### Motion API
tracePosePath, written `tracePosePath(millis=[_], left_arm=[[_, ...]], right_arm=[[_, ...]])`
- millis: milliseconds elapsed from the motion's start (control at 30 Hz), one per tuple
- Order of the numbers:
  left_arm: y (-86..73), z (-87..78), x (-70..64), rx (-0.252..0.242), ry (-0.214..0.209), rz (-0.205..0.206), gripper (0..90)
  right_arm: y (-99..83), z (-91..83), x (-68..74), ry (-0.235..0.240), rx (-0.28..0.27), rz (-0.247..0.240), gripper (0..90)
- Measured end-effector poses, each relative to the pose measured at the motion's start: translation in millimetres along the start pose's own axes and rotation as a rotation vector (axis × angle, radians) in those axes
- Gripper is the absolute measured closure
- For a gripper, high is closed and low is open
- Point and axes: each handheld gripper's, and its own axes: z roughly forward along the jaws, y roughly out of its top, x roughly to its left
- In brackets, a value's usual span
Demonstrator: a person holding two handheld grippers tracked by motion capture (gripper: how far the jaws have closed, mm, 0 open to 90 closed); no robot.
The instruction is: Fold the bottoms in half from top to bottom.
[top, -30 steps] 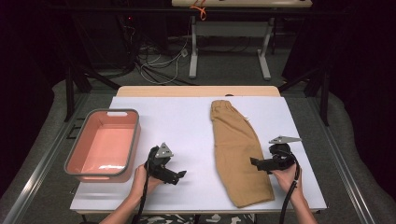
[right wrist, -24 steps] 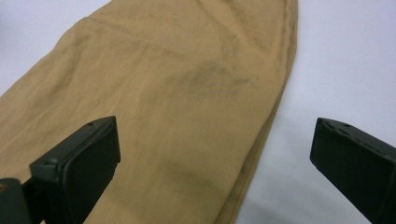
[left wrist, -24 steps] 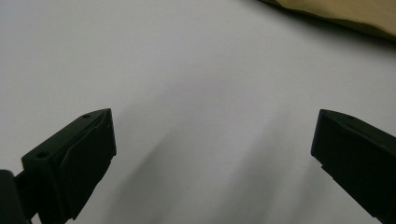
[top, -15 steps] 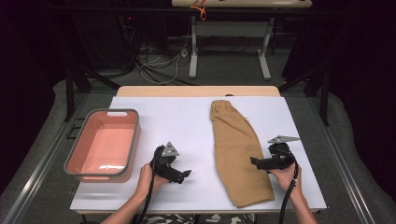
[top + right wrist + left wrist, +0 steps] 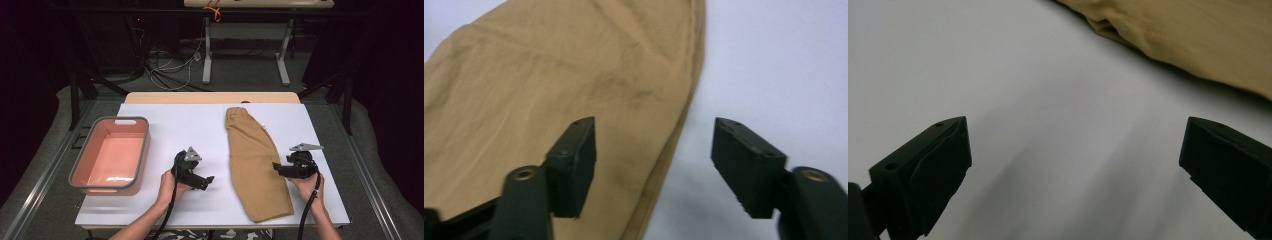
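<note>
Tan trousers (image 5: pixel 255 160) lie folded lengthwise on the white table (image 5: pixel 190 125), waistband at the far end. My left gripper (image 5: pixel 208 181) hovers low over bare table to the left of the trousers, jaws wide open and pointing toward them. In the left gripper view the tan trousers (image 5: pixel 1188 35) lie ahead of my open left gripper (image 5: pixel 1075 165). My right gripper (image 5: pixel 276 167) is at the trousers' right edge, open. In the right gripper view my right gripper (image 5: pixel 654 162) straddles the seam edge of the trousers (image 5: pixel 549 90), one jaw over cloth, the other over table.
A pink tub with a grey rim (image 5: pixel 145 150) stands on the table's left side, with nothing in it. Beyond the table are a dark floor, cables and another table's white legs (image 5: pixel 207 50). Bare white table lies between tub and trousers.
My left gripper has slid to the right, closer to the trousers. The right gripper has stayed at the trousers' right edge.
</note>
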Motion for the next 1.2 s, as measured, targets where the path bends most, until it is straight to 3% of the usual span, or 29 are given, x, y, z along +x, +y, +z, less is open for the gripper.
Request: tracePosePath(millis=[167, 333, 567, 600, 700, 867, 1200], left_arm=[[12.3, 11.7, -8.3, -0.003, -0.008, -0.005, 0.8], [24.4, 25.6, -18.9, 0.005, -0.035, 0.001, 2.9], [40.4, 42.5, -28.9, 0.023, -0.051, 0.017, 8.3], [41.9, 45.0, -30.1, 0.026, -0.054, 0.004, 10.0], [46.1, 51.7, -31.8, 0.043, -0.050, 0.015, 16.2], [48.8, 63.1, -32.0, 0.072, -0.067, 0.014, 30.3], [50.4, 71.7, -41.1, 0.033, -0.076, 0.008, 57.2]], right_arm=[[0.4, 5.6, -2.3, -0.017, 0.010, 0.024, 48.0], [1.7, 11.9, 0.5, -0.053, 0.033, 0.044, 48.1], [2.8, 18.7, 1.7, -0.065, 0.050, 0.049, 52.7], [3.0, 19.1, 1.3, -0.069, 0.047, 0.048, 52.1], [3.5, 20.4, 0.8, -0.086, 0.045, 0.065, 52.4], [4.4, 22.0, 0.1, -0.071, 0.038, 0.064, 63.1], [5.6, 25.0, 2.7, -0.051, 0.035, 0.083, 82.2]])
